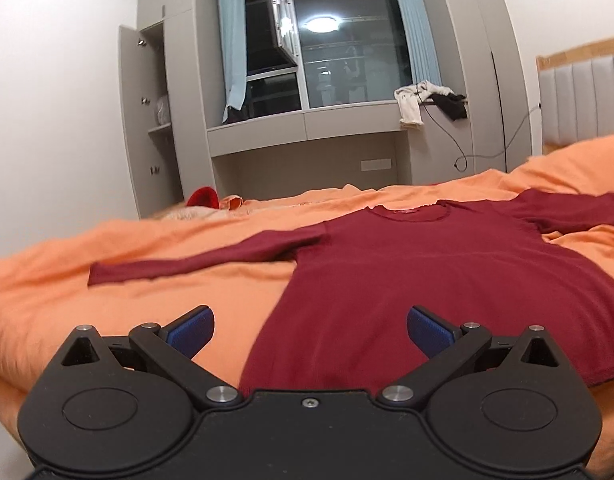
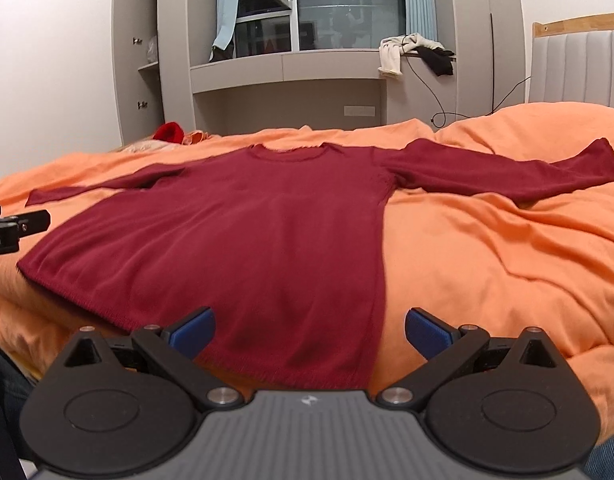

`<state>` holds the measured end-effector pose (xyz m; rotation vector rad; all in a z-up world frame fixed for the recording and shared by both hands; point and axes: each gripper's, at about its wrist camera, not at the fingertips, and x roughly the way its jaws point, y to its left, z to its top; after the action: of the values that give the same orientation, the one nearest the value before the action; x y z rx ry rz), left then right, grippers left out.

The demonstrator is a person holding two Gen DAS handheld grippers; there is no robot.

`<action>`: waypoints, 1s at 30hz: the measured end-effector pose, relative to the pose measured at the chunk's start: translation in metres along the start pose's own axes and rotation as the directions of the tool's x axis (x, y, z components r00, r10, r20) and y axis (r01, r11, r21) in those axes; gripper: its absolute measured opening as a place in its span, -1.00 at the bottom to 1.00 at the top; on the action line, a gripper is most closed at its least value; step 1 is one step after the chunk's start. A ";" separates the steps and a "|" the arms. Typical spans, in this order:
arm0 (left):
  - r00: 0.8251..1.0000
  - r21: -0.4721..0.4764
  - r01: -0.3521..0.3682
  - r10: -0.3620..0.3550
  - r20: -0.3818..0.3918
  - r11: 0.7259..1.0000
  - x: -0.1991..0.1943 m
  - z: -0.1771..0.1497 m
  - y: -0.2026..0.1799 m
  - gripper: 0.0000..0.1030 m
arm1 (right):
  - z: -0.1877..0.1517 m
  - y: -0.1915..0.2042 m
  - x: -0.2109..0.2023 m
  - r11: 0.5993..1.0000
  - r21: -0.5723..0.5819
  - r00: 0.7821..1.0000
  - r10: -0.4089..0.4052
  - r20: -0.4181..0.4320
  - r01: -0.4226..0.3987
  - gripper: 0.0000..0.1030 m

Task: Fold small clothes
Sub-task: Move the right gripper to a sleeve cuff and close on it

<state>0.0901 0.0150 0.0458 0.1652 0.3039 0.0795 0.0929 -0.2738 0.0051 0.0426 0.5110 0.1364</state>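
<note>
The sweater point(image 2: 235, 232) is plain dark red, spread on a plain orange bedsheet point(image 2: 487, 264). Both grippers are black with blue fingertip pads point(image 1: 191, 330). The curtains point(image 1: 233, 40) are pale blue, the cabinets point(image 1: 147, 120) grey.

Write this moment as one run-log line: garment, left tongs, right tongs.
sweater flat on orange bedding, unfolded | left tongs open, at hem | right tongs open, at hem

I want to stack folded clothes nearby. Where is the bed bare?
Bare orange bedspread lies right of the red sweater, below its right sleeve. A smaller patch sits below the left sleeve. The far left corner, with red fabric, is crowded.
</note>
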 end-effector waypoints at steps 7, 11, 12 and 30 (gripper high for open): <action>0.994 0.015 0.078 -0.077 -0.074 0.997 0.040 0.034 -0.018 0.99 | 0.022 -0.025 0.020 1.000 0.006 1.000 0.018 -0.013 -0.018 1.00; 0.986 0.014 0.093 -0.091 -0.142 0.996 0.069 0.050 -0.036 0.99 | 0.040 -0.046 0.027 1.000 0.000 1.000 0.001 0.007 -0.001 1.00; 0.984 0.018 0.088 -0.084 -0.159 0.996 0.076 0.053 -0.041 0.99 | 0.044 -0.051 0.028 1.000 0.000 1.000 -0.008 0.015 0.008 1.00; 0.966 0.071 0.125 -0.105 -0.235 0.990 0.172 0.077 -0.107 0.99 | 0.122 -0.203 0.087 0.911 0.333 0.960 -0.275 0.046 0.245 1.00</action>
<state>0.2831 -0.0837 0.0498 0.2234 0.5491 -0.0302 0.2521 -0.4627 0.0536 0.3013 0.4385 -0.2132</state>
